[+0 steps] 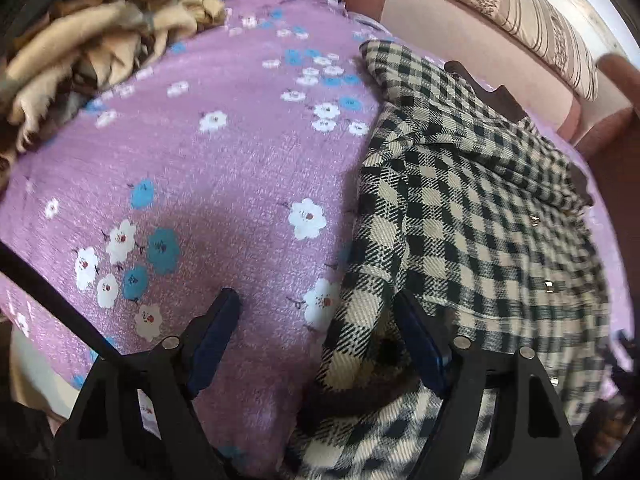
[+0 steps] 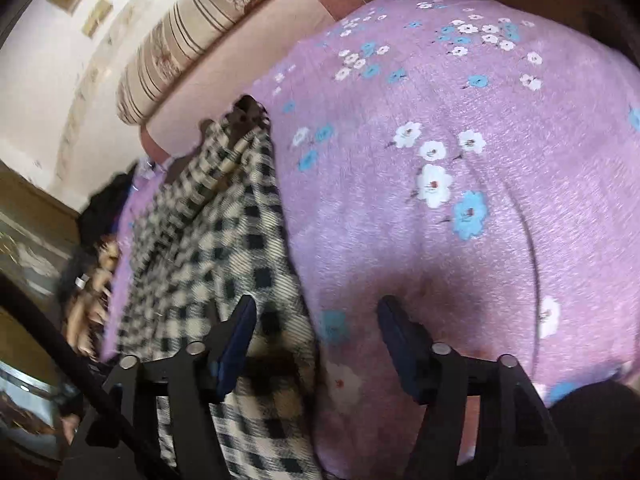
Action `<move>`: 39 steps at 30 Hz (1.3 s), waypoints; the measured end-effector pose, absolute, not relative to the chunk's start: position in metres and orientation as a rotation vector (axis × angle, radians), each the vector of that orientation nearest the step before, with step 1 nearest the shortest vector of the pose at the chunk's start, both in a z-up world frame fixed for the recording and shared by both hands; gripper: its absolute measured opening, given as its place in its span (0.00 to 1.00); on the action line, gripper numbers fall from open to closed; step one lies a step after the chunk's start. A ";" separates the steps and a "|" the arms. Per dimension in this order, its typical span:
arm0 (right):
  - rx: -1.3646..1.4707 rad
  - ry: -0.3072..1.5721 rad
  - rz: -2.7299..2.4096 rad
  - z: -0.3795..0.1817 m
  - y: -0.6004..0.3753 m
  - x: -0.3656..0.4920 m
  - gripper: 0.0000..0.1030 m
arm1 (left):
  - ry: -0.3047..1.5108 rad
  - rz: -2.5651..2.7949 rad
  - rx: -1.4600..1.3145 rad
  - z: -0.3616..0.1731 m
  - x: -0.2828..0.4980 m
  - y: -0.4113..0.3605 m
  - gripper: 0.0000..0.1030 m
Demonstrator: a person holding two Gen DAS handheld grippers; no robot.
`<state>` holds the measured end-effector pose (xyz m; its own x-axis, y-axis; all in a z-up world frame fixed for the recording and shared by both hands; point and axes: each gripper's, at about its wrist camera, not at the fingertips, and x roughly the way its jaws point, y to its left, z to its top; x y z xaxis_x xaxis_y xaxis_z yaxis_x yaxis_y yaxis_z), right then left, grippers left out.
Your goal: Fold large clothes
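Note:
A large black-and-cream checked garment (image 1: pixel 460 200) lies spread on the purple flowered bedcover (image 1: pixel 224 152), with small metal fasteners down its front and a dark lining showing at its far edge. My left gripper (image 1: pixel 316 308) hovers open over the garment's near left edge; that edge runs between the fingers, which do not press on it. In the right wrist view the same garment (image 2: pixel 208 220) lies at the left on the bedcover (image 2: pixel 460 128). My right gripper (image 2: pixel 318 310) is open, its left finger (image 2: pixel 240 332) over the garment's right edge and its right finger (image 2: pixel 400 336) over bare cover.
A heap of beige and brown clothes (image 1: pixel 80 52) sits at the far left of the bed, also seen as the heap (image 2: pixel 92 292). A striped cushion (image 1: pixel 520 12) and pink upholstered back (image 1: pixel 440 12) run along the far side. A dark cable (image 1: pixel 60 304) crosses the lower left.

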<state>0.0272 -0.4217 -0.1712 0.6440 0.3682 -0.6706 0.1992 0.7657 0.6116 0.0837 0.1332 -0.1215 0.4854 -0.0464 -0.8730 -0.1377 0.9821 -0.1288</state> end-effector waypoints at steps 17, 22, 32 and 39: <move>1.055 0.955 0.514 -0.213 -0.383 -0.009 0.68 | 1.003 -0.158 -0.148 -0.137 -0.013 0.099 0.72; 1.081 1.008 0.578 -0.226 -0.362 -0.025 0.68 | 1.045 -0.153 -0.162 -0.144 -0.029 0.099 0.72; 0.883 1.164 0.582 -0.238 -0.304 -0.044 0.55 | 1.126 -0.140 -0.287 -0.158 -0.046 0.112 0.56; 0.783 1.152 0.525 -0.230 -0.296 -0.049 0.16 | 1.138 -0.143 -0.342 -0.146 -0.058 0.122 0.07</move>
<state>-0.0494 -0.2964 -0.2304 0.3362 0.7251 -0.6010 0.0218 0.6320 0.7746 -0.0577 0.1222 -0.1464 0.4173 -0.2840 -0.8632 -0.0609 0.9390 -0.3384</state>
